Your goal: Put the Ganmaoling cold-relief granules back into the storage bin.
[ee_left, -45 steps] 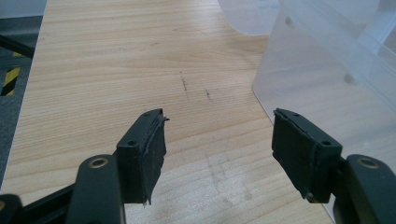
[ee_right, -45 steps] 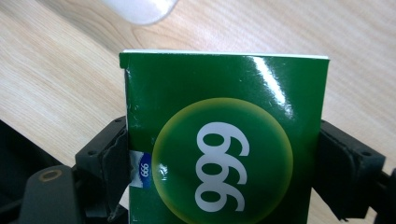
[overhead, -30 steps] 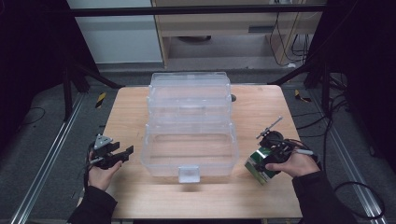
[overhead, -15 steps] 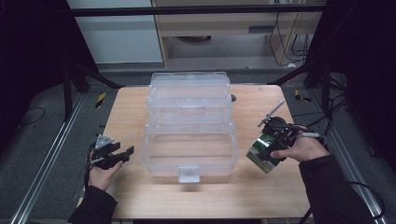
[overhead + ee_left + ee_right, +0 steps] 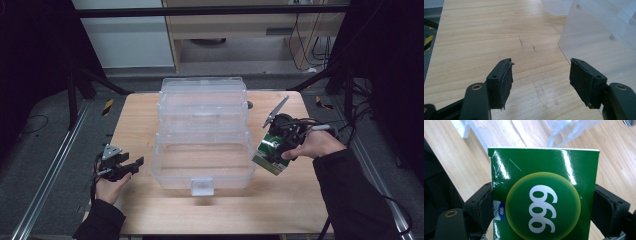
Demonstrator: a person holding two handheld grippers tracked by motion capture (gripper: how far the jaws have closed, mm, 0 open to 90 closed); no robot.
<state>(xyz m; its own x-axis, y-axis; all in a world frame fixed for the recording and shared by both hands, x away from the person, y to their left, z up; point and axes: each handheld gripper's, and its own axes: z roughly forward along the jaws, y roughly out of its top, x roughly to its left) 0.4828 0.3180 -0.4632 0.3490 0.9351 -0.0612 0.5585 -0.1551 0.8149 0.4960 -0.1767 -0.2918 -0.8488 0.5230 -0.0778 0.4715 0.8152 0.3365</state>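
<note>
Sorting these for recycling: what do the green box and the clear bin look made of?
The green box looks like glossy printed cardboard: light streaks, scuffed corner. The clear bin seems to be translucent moulded plastic; the wood grain shows through its wall.

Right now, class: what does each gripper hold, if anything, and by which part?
The right gripper clamps the green box by its two opposite side faces. The left gripper is open, holding nothing.

Green box (image 5: 544,195): glossy carton, yellow-green disc printed "999" in white, small blue label on one edge. Tilted, clear of the table (image 5: 280,210), just right of the clear plastic organiser (image 5: 202,150).
</note>
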